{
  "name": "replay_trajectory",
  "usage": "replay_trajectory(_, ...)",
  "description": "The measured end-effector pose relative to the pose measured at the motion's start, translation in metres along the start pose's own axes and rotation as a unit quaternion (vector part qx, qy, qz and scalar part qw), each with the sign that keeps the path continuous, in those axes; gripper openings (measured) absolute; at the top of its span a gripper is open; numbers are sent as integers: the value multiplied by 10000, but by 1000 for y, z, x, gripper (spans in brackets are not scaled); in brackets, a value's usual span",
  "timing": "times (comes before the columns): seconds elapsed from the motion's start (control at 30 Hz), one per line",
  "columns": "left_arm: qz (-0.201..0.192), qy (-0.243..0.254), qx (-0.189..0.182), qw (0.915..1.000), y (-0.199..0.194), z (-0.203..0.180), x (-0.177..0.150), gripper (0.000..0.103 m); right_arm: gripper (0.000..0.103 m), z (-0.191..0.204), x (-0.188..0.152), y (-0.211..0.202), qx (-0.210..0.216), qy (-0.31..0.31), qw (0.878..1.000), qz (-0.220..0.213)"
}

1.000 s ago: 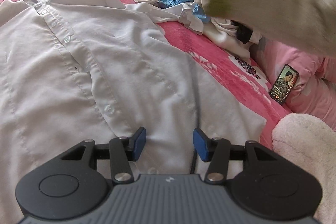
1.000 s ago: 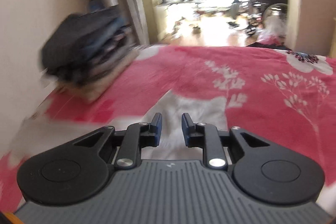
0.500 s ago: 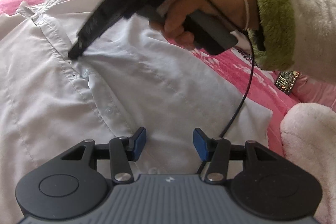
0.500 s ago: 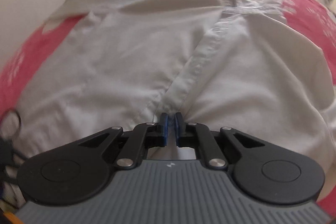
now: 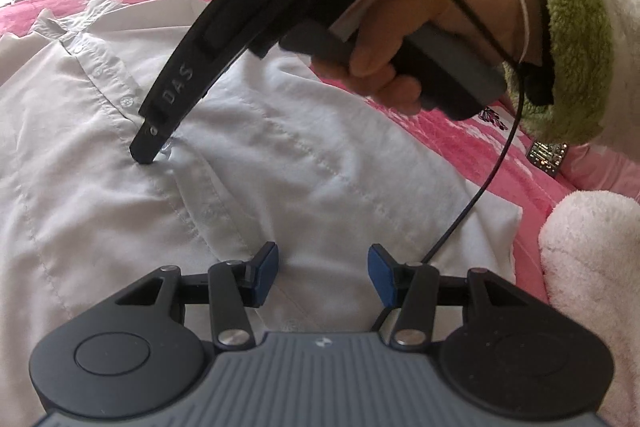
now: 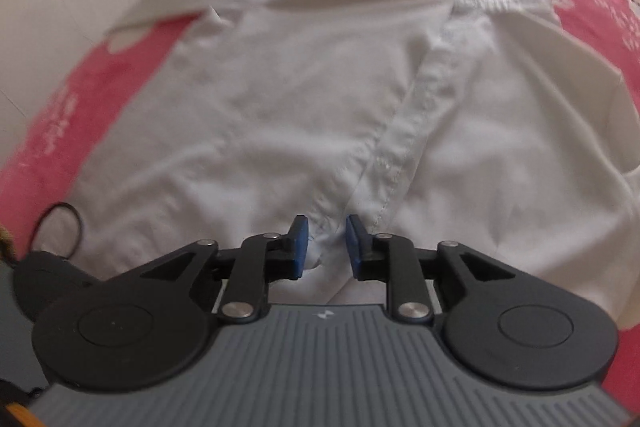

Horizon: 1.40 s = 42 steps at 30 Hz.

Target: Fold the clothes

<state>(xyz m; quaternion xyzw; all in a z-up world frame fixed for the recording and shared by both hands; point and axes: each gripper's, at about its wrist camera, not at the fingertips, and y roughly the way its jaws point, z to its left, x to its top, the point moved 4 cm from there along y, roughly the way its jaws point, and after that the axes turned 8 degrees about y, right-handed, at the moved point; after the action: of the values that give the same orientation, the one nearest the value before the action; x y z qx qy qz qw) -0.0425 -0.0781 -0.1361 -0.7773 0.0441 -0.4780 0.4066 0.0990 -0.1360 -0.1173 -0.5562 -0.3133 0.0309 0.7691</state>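
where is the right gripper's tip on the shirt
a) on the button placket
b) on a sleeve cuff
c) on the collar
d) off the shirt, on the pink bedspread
a: the right gripper comes down on the button placket that runs down the middle of the white shirt, well below the collar.

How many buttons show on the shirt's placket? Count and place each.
3 buttons: one above the right gripper's tip, one beside that tip, one fainter nearer the left gripper. Others may be hidden.

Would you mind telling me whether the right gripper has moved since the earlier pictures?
Yes. The right gripper came down onto the white shirt's button placket; its jaws just opened, astride the fabric.
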Motion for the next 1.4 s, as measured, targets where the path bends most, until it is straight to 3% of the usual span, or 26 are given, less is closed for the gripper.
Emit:
replay_trajectory(0.37,-41,-14,-17,10000,-1,0,-1,52,17,-12,-4,-2,135,525,9984,-142)
replay_trajectory(0.43,-46,-22,-21,10000,-1,0,-2,52,7,-15,-3,-1,159,588,9980,-177)
replay_trajectory(0.53,-53,-26,-19,10000,-1,1,-2,52,1,-26,-3,-3,284,937,9949,-249)
replay_trajectory(0.67,-70,-36,-15,10000,-1,1,-1,52,0,-44,-6,-7,707,1662,9827,-410)
replay_trajectory(0.9,-80,-55,-18,10000,1,0,-1,52,0,-61,-9,-19,1742,2728,9422,-862)
replay_trajectory(1.23,-68,-41,12,10000,0,-1,-2,52,0,-44,-2,17,1672,2457,9529,-606)
replay_trajectory(1.4,-56,-73,14,10000,-1,-2,-3,52,2,-59,8,-16,1629,2693,9397,-1339)
